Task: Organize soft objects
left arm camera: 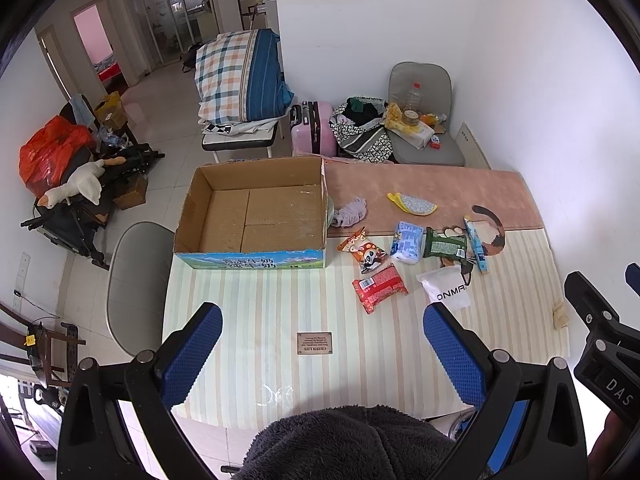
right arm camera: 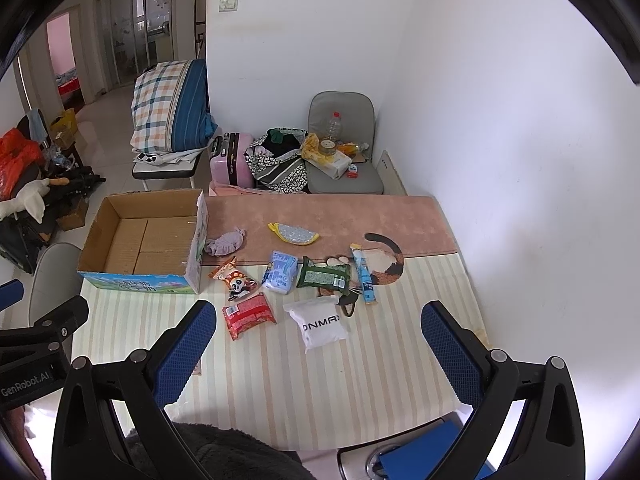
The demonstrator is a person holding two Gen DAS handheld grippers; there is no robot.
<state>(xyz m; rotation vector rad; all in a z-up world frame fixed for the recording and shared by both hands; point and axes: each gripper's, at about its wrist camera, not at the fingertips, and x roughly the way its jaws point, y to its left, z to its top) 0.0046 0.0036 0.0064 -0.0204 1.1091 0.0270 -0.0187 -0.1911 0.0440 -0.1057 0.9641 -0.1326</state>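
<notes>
Left gripper (left arm camera: pixel 322 344): spread wide, holding nothing, raised over the near edge of the table (left arm camera: pixel 256 320). Right gripper (right arm camera: pixel 318 346): likewise spread wide, holding nothing, raised over the near right part of the table.

Cardboard box (left arm camera: pixel 256 212): open-topped, standing on the far left part of the table, interior showing only its bottom flaps.

Soft objects lie to the right of the box, all on the table surface and none in either gripper:
- Lilac cloth bundle (right arm camera: pixel 225 242): just beside the right wall of the box, on the pink far strip of the table cover.
- Yellow-edged pouch (right arm camera: pixel 294 233): further right on the same pink strip, apart from the bundle.
- Panda snack bag (right arm camera: pixel 236 280): nearer than the bundle, at the front right corner of the box.
- Light blue pack (right arm camera: pixel 281 272): to the right of the panda snack bag.
- Dark green pack (right arm camera: pixel 326 276): to the right of the light blue pack.
- Blue tube (right arm camera: pixel 364 274): rightmost in the row, lying lengthwise near to far.
- Red packet (right arm camera: pixel 249 315): nearer than the panda snack bag.
- White bag (right arm camera: pixel 320 323): to the right of the red packet, printed with dark lettering.

A dark fleece garment (left arm camera: pixel 348 444) fills the near edge of both views.
</notes>
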